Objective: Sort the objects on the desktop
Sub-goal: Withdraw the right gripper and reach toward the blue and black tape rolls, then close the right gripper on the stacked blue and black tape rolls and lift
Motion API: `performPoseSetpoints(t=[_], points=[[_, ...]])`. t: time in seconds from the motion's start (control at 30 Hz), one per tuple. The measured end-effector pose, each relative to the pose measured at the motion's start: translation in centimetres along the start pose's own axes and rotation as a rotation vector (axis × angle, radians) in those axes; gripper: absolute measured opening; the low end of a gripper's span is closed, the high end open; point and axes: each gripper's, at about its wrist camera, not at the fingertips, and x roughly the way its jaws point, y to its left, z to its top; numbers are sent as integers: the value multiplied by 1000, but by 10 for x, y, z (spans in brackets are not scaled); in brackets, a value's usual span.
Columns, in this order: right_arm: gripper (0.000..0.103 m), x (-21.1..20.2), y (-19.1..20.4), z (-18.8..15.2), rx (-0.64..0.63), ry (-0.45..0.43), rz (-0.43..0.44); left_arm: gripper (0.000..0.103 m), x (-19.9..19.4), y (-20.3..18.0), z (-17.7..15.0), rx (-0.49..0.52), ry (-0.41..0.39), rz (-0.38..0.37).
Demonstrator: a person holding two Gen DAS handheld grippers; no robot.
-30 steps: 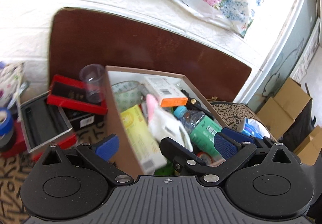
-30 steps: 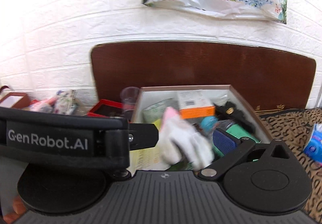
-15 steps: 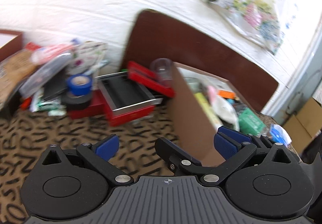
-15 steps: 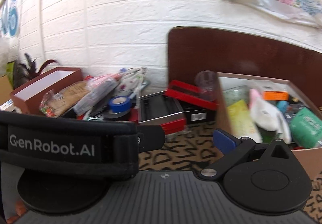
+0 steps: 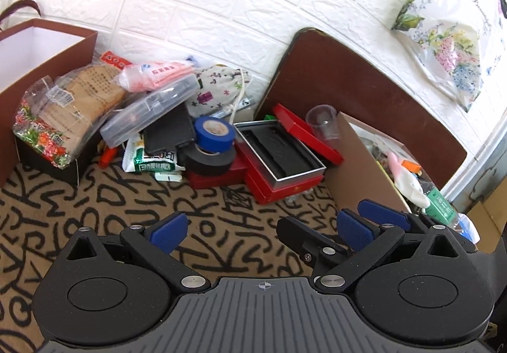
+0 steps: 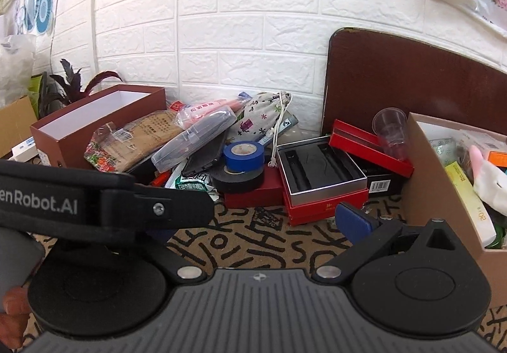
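My left gripper [image 5: 259, 231] is open and empty, low over the patterned cloth [image 5: 126, 213]. Ahead lies a pile: a blue tape roll [image 5: 214, 133] on a black tape roll [image 5: 207, 159], a clear plastic case [image 5: 149, 110] and an open red box with a black insert [image 5: 279, 156]. My right gripper [image 6: 259, 223] is open; its left finger is hidden behind the left gripper's body [image 6: 95, 204]. The brown sorting box [image 6: 437, 194] on the right holds a white and pink glove [image 6: 488, 175] and other items. The blue tape roll [image 6: 243, 155] sits straight ahead.
A clear cup [image 6: 389, 131] stands on a red lid beside the sorting box. An empty brown box [image 6: 95, 118] stands at the left, with a snack bag [image 5: 63, 112] against it. A cloth pouch [image 5: 218, 90] leans on the white brick wall. A dark wooden board [image 6: 396, 74] stands behind.
Both views have swung left, from above the brown sorting box to the pile of loose things. The glove now lies in that box. Both grippers stay open and empty.
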Motion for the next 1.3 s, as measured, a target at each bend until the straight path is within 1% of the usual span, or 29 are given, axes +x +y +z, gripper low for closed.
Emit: performPoseSetpoints(t=[0.13, 0.2, 0.27, 0.33, 0.43, 0.5, 0.6, 0.63, 0.7, 0.83, 1.0, 1.07, 1.13, 1.2, 1.23, 1.3], points=[[100, 17, 1, 3, -3, 16, -13, 103, 16, 13, 7, -19, 16, -11], [97, 26, 1, 4, -11, 21, -18, 101, 22, 20, 13, -17, 13, -9], [92, 36, 2, 7, -16, 31, -14, 98, 29, 28, 19, -19, 12, -1], [84, 48, 4, 11, -25, 42, -2, 94, 36, 37, 26, -23, 14, 8], [76, 66, 9, 16, -44, 50, 12, 87, 48, 49, 36, -30, 22, 8], [73, 76, 13, 18, -65, 51, 18, 84, 57, 55, 41, -35, 36, 0], [72, 92, 19, 18, -98, 52, 28, 79, 74, 62, 46, -37, 71, -20], [71, 97, 20, 19, -105, 54, 35, 77, 80, 63, 47, -34, 81, -28], [66, 107, 22, 18, -125, 57, 42, 75, 90, 66, 49, -29, 89, -32], [66, 128, 18, 18, -118, 82, 52, 71, 110, 75, 53, -42, 109, -35], [66, 148, 14, 21, -103, 79, 84, 71, 127, 80, 58, -34, 111, -24], [69, 154, 13, 22, -99, 74, 91, 71, 133, 83, 61, -48, 114, -30], [75, 159, 12, 23, -96, 70, 89, 71, 138, 87, 63, -74, 123, -35], [79, 167, 8, 24, -75, 83, 97, 71, 144, 91, 63, -92, 136, -44], [79, 172, 6, 24, -61, 101, 102, 70, 148, 93, 63, -99, 142, -49], [81, 177, 5, 23, -51, 104, 110, 70, 151, 95, 62, -119, 142, -59]])
